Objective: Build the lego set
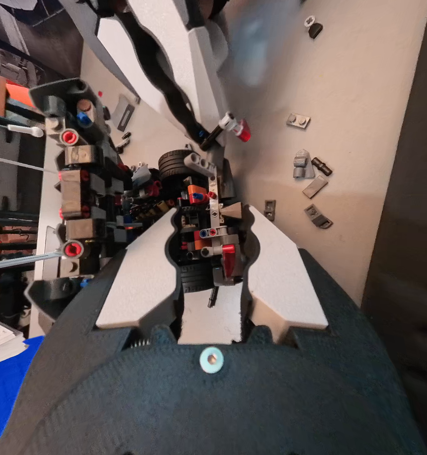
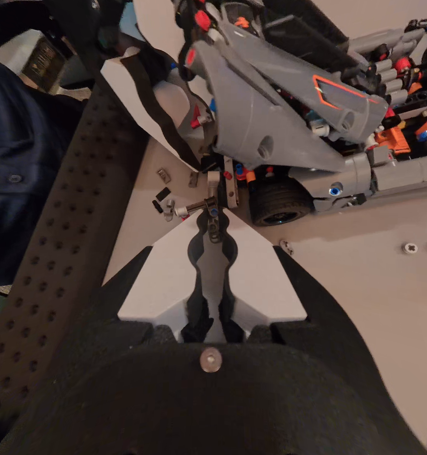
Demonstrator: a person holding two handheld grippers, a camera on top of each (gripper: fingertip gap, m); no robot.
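Observation:
A large grey, black and orange lego car lies on the pale table, a black wheel at its near end. My left gripper is closed around that end of the car, by a red piece. It also shows in the right wrist view. My right gripper is shut on a small black beam with a blue pin, joined to an axle with a white and red end. This assembly touches the car's end.
Loose pieces lie on the table: a grey plate, grey parts, a black pin, dark tiles. A dark perforated rail runs along the table edge. A booklet lies on blue cloth. Across from one pair of fingers to the other is roughly 5 cm. About 4 cm separates my right fingertips from the black wheel.

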